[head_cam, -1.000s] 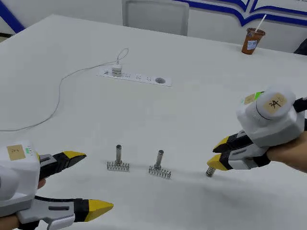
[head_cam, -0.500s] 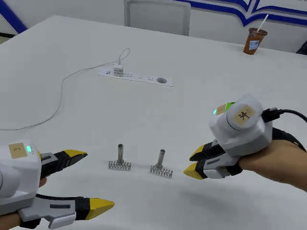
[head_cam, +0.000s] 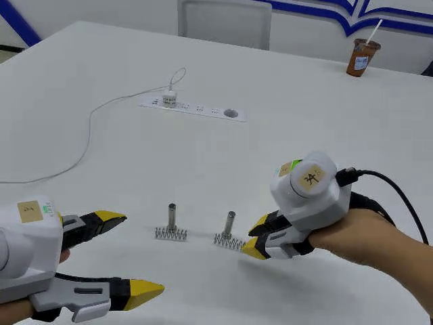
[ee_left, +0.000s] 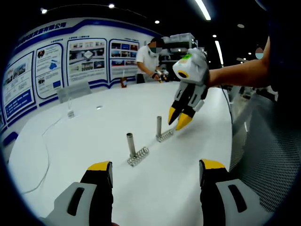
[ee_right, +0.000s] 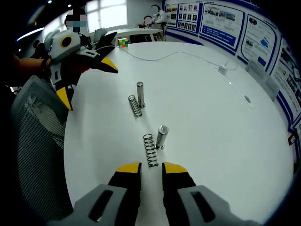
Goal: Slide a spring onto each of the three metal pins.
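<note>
Two upright metal pins stand on the white table: the left pin [head_cam: 172,212] and the right pin [head_cam: 230,222]. A loose spring lies flat at the foot of each, the left spring [head_cam: 170,233] and the right spring [head_cam: 227,240]. My right gripper [head_cam: 254,237] hovers just right of the right spring, its jaws a small way apart with nothing between them. In the right gripper view that spring [ee_right: 150,149] lies just ahead of the tips [ee_right: 152,168]. My left gripper [head_cam: 128,254] sits wide open at the near left, holding nothing.
A white power strip [head_cam: 196,108] with a plugged cable [head_cam: 88,128] lies further back. A brown cup with a straw [head_cam: 362,56] stands at the far right edge. A chair [head_cam: 223,20] is behind the table. A mesh chair [ee_right: 37,141] is beside the bench.
My right gripper has moved left, from the far right to beside the right pin's spring. The hand now covers a third pin wearing a spring, seen a second ago. The left gripper barely moved.
</note>
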A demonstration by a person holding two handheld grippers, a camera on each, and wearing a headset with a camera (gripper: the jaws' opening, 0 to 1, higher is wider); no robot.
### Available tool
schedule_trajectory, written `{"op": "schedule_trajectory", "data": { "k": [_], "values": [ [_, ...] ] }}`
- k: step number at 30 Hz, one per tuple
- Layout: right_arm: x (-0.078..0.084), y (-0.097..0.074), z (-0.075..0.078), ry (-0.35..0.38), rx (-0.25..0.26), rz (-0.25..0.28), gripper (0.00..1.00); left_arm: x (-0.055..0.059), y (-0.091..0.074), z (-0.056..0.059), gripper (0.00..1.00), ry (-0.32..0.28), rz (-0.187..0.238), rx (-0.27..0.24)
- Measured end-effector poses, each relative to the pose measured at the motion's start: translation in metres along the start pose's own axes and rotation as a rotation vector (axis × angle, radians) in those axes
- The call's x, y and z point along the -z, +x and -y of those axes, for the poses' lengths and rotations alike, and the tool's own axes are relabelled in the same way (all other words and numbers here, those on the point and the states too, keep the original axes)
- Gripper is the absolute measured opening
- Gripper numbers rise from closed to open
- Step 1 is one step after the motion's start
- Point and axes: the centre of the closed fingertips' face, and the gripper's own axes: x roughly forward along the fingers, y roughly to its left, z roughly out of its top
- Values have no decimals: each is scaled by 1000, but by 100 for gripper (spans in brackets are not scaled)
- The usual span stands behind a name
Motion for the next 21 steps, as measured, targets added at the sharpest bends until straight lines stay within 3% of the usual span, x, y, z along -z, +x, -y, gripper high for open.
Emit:
{"op": "schedule_trajectory", "data": {
  "k": [21],
  "values": [
    [5, 16, 0, -33, -18, 4, 15, 1, 0, -1, 77, -3, -8, 0]
  ]
}}
